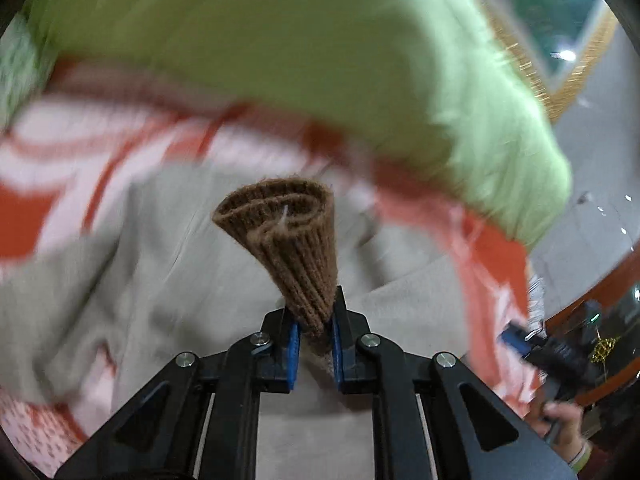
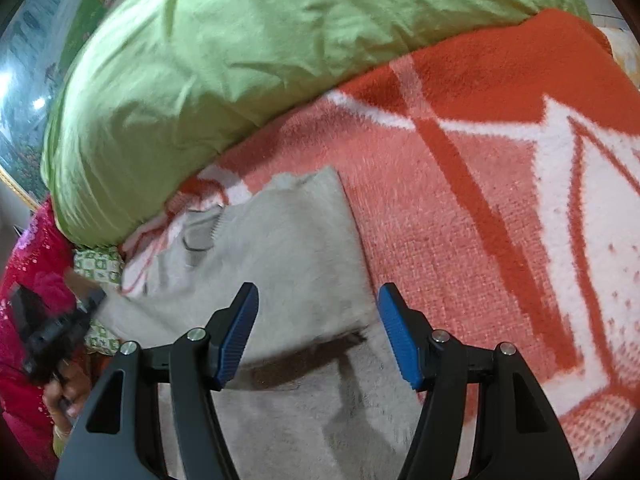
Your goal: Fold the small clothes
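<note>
A bed surface is covered by an orange, pink and white patterned blanket (image 2: 460,216), seen sharply in the right wrist view and blurred in the left wrist view. A large light green pillow (image 2: 208,80) is laid across the far side of the blanket, its near edge overlapping the pattern. A pale grey garment (image 2: 288,248) is spread on the blanket below the pillow, with one layer turned over another so that a folded edge is seen just ahead of the right tool. A red sleeve (image 2: 36,264) of the person is visible at the left margin of the right wrist view. The right tool (image 2: 318,332) is held with its blue pads well apart above the grey garment; nothing is gripped between them. The left tool (image 1: 316,336) is nearly closed, and a brown ribbed knit cuff (image 1: 288,236) is pinched between its blue pads, the free end fanned open away from the camera and raised over the grey garment. Whether the cuff belongs to the grey garment cannot be told.
</note>
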A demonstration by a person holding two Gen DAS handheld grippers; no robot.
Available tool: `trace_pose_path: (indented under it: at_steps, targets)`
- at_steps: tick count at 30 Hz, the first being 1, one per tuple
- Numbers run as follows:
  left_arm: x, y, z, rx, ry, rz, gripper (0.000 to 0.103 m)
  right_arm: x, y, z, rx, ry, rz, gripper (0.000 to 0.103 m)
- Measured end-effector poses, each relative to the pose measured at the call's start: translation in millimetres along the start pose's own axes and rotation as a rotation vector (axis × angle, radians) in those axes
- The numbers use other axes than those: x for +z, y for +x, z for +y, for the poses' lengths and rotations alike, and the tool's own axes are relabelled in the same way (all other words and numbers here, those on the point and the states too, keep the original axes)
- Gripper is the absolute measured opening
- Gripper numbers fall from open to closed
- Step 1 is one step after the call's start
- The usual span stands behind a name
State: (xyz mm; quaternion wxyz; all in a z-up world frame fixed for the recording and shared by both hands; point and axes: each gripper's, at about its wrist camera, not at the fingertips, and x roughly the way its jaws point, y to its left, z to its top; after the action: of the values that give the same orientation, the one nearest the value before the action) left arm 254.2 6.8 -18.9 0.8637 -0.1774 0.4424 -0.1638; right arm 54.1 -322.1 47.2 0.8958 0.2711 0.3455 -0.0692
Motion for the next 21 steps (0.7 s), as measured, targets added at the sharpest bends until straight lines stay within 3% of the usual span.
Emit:
trace_pose_path:
  at_steps: [2, 8, 11, 16, 17, 18, 19, 20, 21]
  targets:
    - [-16.1, 15.3, 15.8, 0.034, -0.020, 0.051, 0.013, 4.2, 12.6, -0.5, -0.006, -0.005, 0.028, 0.064]
    - [-44.4, 30.9, 44.9, 0.078, -0.092, 0.124, 0.035, 32.9, 42.5, -1.2, -0.057, -0.082, 0.069, 0.064]
    - [-53.2, 29.3, 64.9, 0.086, -0.142, 0.135, 0.040, 47.1, 63.6, 1.7, -0.071, -0.111, 0.094, 0.064]
    - [-64.2, 29.5, 67.3, 0.070, -0.179, 0.139, 0.048, 53.0, 102.4, 5.1, -0.096, -0.152, 0.150, 0.064]
    - [-64.3, 29.5, 64.7, 0.073, -0.174, 0.139, 0.047, 52.0, 104.7, 6.6, -0.093, -0.164, 0.149, 0.059]
    - [-64.1, 31.8, 61.0, 0.075, -0.163, 0.134, 0.044, 50.9, 105.6, 8.6, -0.083, -0.179, 0.146, 0.024]
    - [-62.6, 32.9, 56.1, 0.071, -0.143, 0.126, 0.025, 51.1, 106.1, 8.5, -0.044, -0.168, 0.167, 0.008]
    - [-59.3, 32.6, 49.8, 0.061, -0.119, 0.117, 0.012, 53.9, 100.7, 7.4, -0.037, -0.148, 0.156, 0.009]
    - [-52.6, 30.9, 40.0, 0.050, -0.079, 0.101, 0.010, 58.1, 90.5, 7.0, -0.029, -0.138, 0.124, 0.008]
